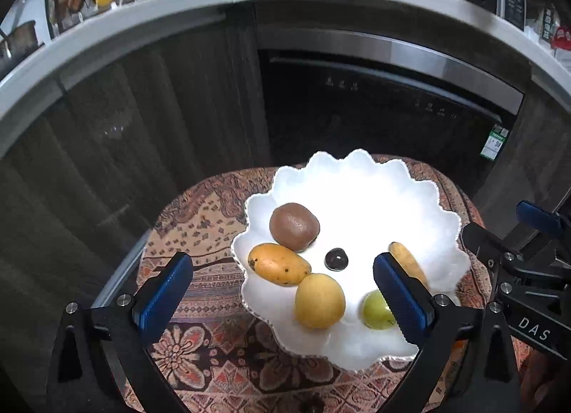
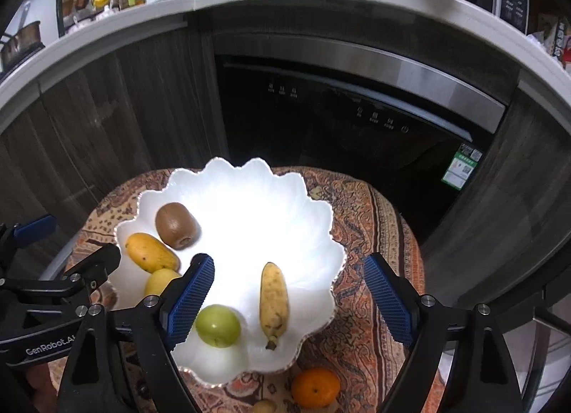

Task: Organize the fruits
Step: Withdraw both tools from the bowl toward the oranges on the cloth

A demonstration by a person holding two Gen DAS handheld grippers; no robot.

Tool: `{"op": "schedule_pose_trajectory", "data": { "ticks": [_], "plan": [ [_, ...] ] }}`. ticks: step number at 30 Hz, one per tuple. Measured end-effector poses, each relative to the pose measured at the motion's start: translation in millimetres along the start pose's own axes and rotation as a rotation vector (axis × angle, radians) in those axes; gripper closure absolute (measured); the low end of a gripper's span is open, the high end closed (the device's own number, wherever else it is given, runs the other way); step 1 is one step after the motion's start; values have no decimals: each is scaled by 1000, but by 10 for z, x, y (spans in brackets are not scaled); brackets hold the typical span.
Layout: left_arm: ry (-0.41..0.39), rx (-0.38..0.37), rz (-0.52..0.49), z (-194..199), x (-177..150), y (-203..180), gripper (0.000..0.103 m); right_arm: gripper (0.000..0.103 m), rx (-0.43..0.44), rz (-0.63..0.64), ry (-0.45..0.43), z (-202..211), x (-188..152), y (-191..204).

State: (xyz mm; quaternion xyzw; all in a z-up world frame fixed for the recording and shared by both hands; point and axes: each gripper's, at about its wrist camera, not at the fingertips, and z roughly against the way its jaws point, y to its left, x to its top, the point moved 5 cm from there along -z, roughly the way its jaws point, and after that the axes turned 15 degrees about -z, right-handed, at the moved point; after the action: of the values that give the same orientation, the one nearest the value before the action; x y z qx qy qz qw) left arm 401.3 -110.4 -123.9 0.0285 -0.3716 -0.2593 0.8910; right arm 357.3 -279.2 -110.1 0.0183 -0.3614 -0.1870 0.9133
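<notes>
Kitchen, patterned cloth (image 2: 360, 206) | white plate (image 2: 249, 213) of fruit | both claws spread, holding nothing

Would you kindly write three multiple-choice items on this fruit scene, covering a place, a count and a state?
1. Where is the orange?
A. in the bowl
B. on the cloth beside the bowl
C. between the fingers

2. How many fruits touch the kiwi?
A. one
B. two
C. three

3. How is the right gripper?
A. shut on the banana
B. shut, holding nothing
C. open

Key: 1 B, it sits on the cloth outside the bowl rim. 2 A, only the mango touches it. 3 C, its fingers stand wide apart over the banana.
</notes>
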Motion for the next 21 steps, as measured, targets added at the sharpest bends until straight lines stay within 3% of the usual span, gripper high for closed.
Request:
{"op": "schedule_pose_trajectory", "data": {
  "ticks": [10, 21],
  "plan": [
    [-52, 12, 3, 552, -88, -59, 0, 16, 19, -10, -58, 520, -36, -42],
    [-67, -4, -13, 843, -258, -263, 0, 16, 21, -22, -69, 851, -243, -226]
  ]
}}
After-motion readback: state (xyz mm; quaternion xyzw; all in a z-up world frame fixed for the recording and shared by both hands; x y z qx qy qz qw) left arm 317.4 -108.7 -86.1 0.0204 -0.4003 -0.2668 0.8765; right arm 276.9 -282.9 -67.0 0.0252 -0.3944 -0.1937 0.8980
